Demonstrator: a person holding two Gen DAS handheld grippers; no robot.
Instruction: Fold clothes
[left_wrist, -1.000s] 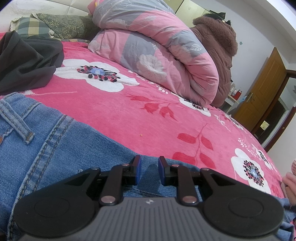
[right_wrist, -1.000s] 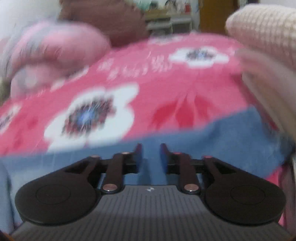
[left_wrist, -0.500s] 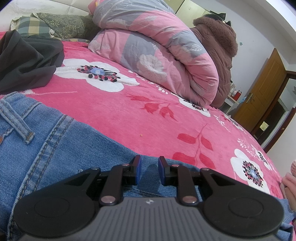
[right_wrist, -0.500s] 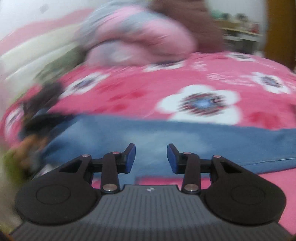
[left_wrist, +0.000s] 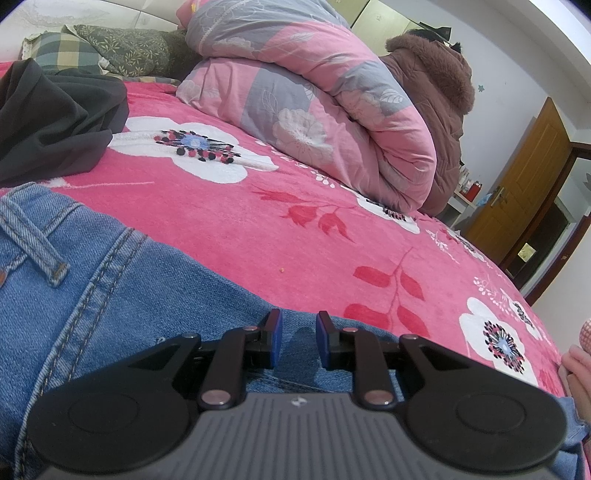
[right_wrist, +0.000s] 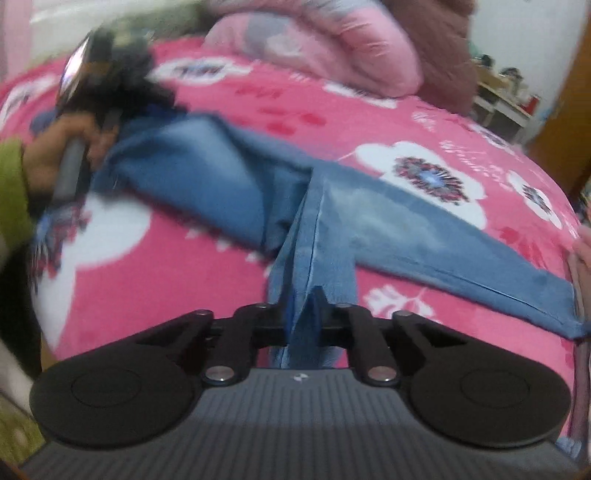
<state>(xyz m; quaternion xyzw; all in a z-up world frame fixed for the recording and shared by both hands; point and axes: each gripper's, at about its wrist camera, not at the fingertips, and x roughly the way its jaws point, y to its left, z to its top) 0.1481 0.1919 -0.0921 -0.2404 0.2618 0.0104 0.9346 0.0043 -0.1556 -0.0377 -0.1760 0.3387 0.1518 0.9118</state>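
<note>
- right gripper (right_wrist: 303, 314): its jaws are closed tight on a bunched fold of the jeans (right_wrist: 388, 225), and the denim is pulled up in a ridge between the fingers (right_wrist: 271, 325).
- from that pinch the jeans are seen spread across the pink floral blanket (right_wrist: 166, 277); one leg runs off to the right and ends near the picture's edge, the other part angles back to the left.
- at the far left of the right wrist view the other tool is held in the left hand (right_wrist: 55, 155), right at the jeans' far end. it's pretty blurry there, so little more can be made out.
- left gripper (left_wrist: 295, 341): a narrow gap is left between the blue pads (left_wrist: 275, 339), with denim lying under and behind them. whether any cloth is actually nipped can't be told from this angle.
- in the left wrist view the waistband end, with a belt loop (left_wrist: 35, 247) and double seams, is seen lying flat on the blanket, left of the gripper.
- further back a dark garment (left_wrist: 55, 125) is heaped on the blanket at the left.
- behind that a rolled pink and grey quilt (left_wrist: 314, 110) is piled up, with pillows (left_wrist: 110, 51) to its left and a brown fur-trimmed coat (left_wrist: 436, 96) to its right.
- a wooden door (left_wrist: 524, 184) is seen at the far right.
</note>
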